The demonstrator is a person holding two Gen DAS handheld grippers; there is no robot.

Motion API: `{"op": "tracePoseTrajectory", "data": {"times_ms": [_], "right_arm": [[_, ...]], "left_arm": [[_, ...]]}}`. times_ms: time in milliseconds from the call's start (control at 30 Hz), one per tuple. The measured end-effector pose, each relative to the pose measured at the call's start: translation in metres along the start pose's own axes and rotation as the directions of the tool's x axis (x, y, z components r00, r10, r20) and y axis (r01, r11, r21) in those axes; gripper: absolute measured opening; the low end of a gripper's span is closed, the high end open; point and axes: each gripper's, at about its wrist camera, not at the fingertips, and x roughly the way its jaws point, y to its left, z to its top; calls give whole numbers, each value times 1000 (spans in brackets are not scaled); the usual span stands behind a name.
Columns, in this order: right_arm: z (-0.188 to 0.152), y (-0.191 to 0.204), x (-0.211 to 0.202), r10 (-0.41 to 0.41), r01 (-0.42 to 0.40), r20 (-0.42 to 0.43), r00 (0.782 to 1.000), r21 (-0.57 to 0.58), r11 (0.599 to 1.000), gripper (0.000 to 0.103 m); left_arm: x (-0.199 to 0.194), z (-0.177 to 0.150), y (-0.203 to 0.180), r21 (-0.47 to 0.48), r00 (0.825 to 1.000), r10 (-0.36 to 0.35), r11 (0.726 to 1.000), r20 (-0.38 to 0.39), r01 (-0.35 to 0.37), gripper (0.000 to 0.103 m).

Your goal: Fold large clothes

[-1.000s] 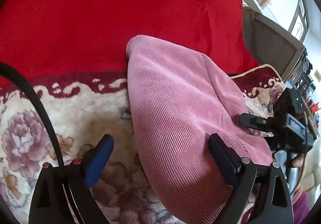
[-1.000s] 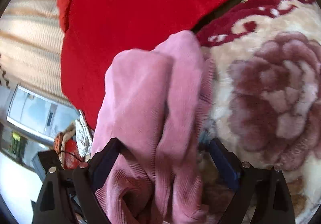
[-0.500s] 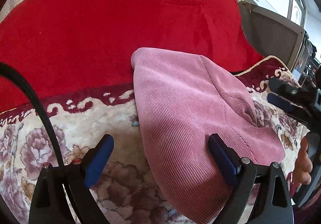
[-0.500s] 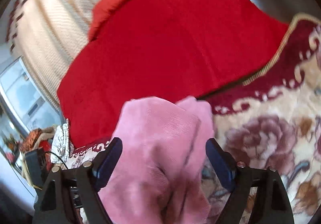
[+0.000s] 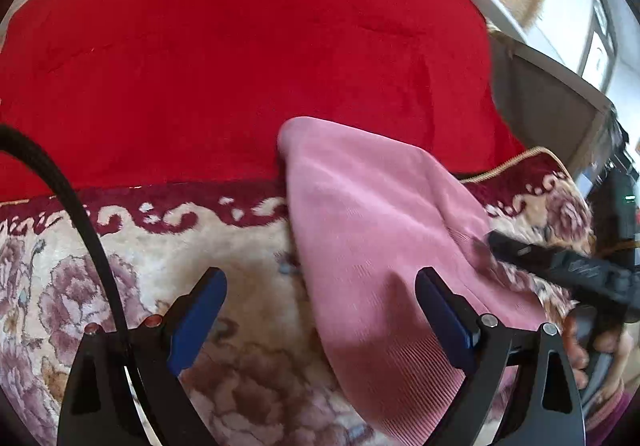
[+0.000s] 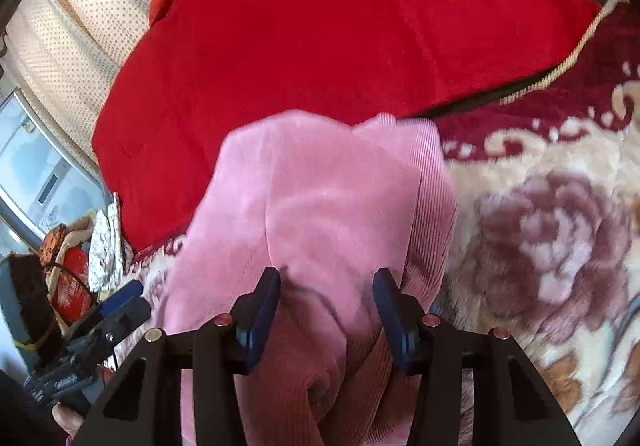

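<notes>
A pink corduroy garment [image 5: 372,242] lies folded on a floral blanket [image 5: 132,278], its far corner reaching a red cover. My left gripper [image 5: 320,302] is open and empty, its right finger over the garment's left part. The garment also fills the middle of the right wrist view [image 6: 320,214]. My right gripper [image 6: 326,302] is half closed, its jaws around a raised fold of the pink cloth with a gap still showing. The right gripper shows from the side in the left wrist view [image 5: 560,266], at the garment's right edge.
A red cover [image 5: 240,58] lies behind the garment, with beige curtains [image 6: 72,42] beyond. The floral blanket extends to the right [image 6: 552,230]. Clutter and a window [image 6: 36,182] stand at the left. The left gripper shows at lower left in the right wrist view [image 6: 116,310].
My right gripper has come back down onto the garment's near edge and its jaws have narrowed around a fold. The left gripper stays open and has drawn back a little.
</notes>
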Motion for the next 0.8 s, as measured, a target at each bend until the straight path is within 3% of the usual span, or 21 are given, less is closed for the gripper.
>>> {"op": "tracePoseTrajectory", "data": {"times_ms": [200, 300, 467, 800], "right_arm": [[38, 4, -9, -27, 28, 58, 998, -22, 999, 53], [53, -1, 11, -22, 22, 20, 1000, -15, 1000, 53], [55, -20, 62, -100, 98, -84, 991, -28, 995, 49], [40, 4, -7, -59, 60, 16, 998, -77, 995, 49]], "left_arm": [[26, 9, -2, 41, 998, 46, 998, -43, -44, 95], [36, -1, -16, 136, 994, 95, 987, -43, -89, 96], [32, -9, -30, 216, 986, 167, 962, 21, -168, 96], [25, -14, -28, 202, 979, 198, 958, 42, -202, 96]]}}
